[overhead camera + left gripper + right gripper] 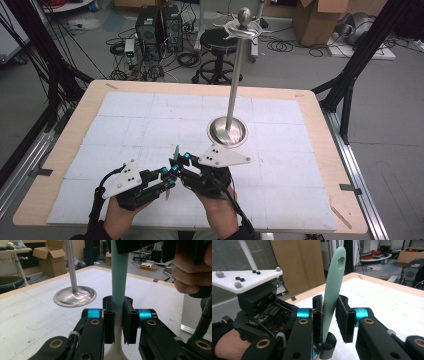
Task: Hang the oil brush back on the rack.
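The counter (310,165) carries a steel stand (227,131) near its middle. At the near edge the left claw (119,326) pinches a green spoon (332,292) upright, and the right claw (331,320) nearly grips its handle. The handover looks half done; hanging it on the stand remains.
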The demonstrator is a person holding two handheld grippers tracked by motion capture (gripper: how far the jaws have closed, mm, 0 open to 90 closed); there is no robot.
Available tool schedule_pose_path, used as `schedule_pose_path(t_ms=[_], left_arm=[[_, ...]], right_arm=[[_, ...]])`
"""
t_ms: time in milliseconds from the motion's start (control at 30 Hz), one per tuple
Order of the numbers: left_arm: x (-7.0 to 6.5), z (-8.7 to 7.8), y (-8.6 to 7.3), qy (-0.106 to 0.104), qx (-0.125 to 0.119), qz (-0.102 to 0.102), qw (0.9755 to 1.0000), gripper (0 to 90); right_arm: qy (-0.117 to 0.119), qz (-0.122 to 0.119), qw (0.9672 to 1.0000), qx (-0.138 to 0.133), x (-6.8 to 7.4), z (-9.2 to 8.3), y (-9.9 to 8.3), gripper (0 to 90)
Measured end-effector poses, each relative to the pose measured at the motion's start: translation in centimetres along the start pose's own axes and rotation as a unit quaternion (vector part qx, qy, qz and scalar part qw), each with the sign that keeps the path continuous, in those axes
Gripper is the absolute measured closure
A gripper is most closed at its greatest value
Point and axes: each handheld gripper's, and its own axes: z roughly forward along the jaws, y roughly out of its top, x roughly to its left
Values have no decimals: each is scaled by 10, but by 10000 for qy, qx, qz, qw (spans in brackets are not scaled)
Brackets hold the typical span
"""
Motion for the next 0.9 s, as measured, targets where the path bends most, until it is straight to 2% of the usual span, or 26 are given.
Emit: schedule_pose_path(t_ms=[167, 333, 500, 633, 700, 800, 900], left_arm=[[-1, 0, 0, -23, -35, -12, 10000, 811], [-1, 0, 0, -74, -69, -53, 9999, 810], [-1, -1, 0, -171, -127, -79, 9997, 805], [3, -3, 2, -443, -263, -179, 9985, 763], [6, -4, 3, -651, -318, -303, 9969, 717], [10, -5, 4, -930, -341, -350, 9945, 678], [11, -6, 4, -1125, -368, -377, 9923, 648]], right_arm=[[89, -7, 10000, 11, 0, -1, 1, 780], [69, -68, 10000, 9, 2, -2, 2, 785], [225, -60, 9997, -11, 2, -3, 3, 793], [409, -49, 9991, -37, -1, -5, 4, 799], [497, -26, 9987, -57, -3, -7, 4, 803], [668, 4, 9977, -113, -6, -10, 5, 811], [876, 22, 9960, -156, -10, -14, 5, 818]])
